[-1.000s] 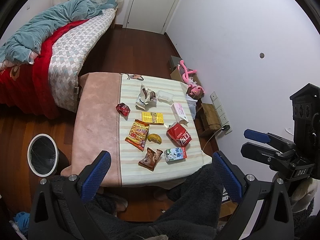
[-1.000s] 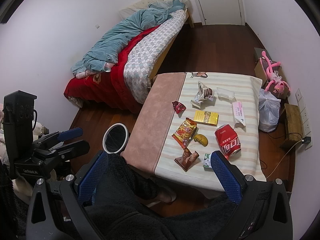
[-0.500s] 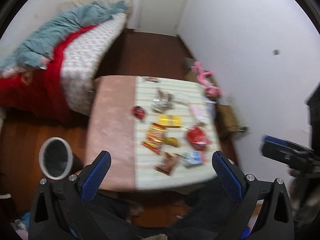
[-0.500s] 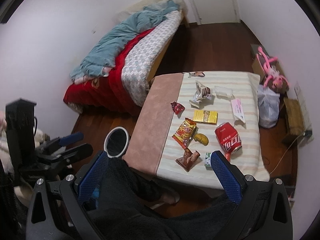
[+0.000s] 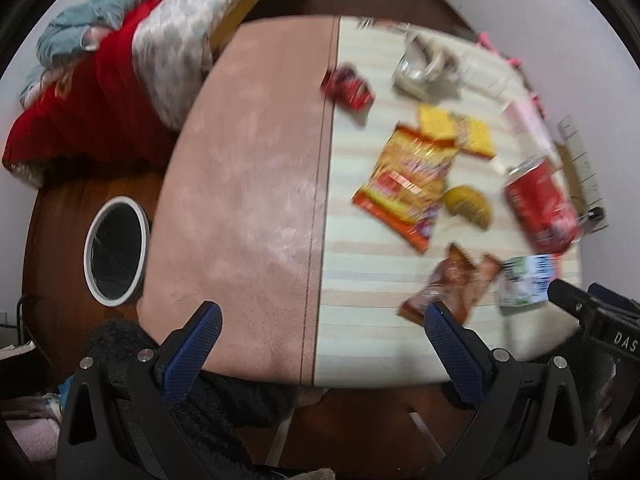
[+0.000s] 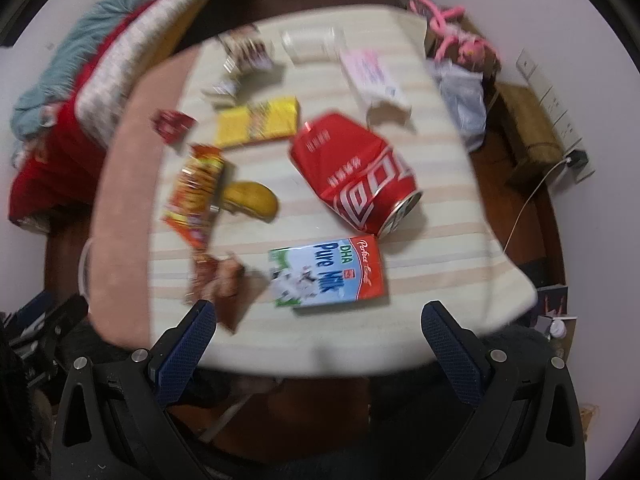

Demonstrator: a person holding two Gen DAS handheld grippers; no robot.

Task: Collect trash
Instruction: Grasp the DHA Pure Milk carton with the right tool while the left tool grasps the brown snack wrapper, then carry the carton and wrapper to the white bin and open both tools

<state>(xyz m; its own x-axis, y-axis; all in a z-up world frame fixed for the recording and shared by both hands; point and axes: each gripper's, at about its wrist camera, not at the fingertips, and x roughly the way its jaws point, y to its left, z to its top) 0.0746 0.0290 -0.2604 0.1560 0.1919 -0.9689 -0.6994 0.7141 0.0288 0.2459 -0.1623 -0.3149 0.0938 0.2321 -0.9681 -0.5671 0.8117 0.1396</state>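
Both fingers of your left gripper (image 5: 318, 340) stand spread and empty over the table (image 5: 248, 184), the trash bin (image 5: 115, 249) left of it. Your right gripper (image 6: 318, 342) likewise gapes empty, the milk carton (image 6: 328, 272) just ahead, near the table's (image 6: 440, 184) front edge, the crushed red can (image 6: 356, 172) beyond it.

Pink suede-like cloth (image 5: 248, 184) on the left part of the tabletop (image 5: 360, 360), cream cloth with pale peach stripes (image 6: 440, 216) on the rest. Red can with white lettering (image 6: 356, 172). Blue, white and red milk carton (image 6: 328, 276). Yellow packet (image 6: 258, 120). Orange and yellow snack bag (image 5: 408, 176). Brown wrapper (image 5: 452, 284). Small dark red wrapper (image 5: 348, 86). White-rimmed bin with black inside (image 5: 116, 248). Red, teal and grey-white chequered bedding (image 5: 132, 48). Blue pads on black grippers (image 6: 314, 338).
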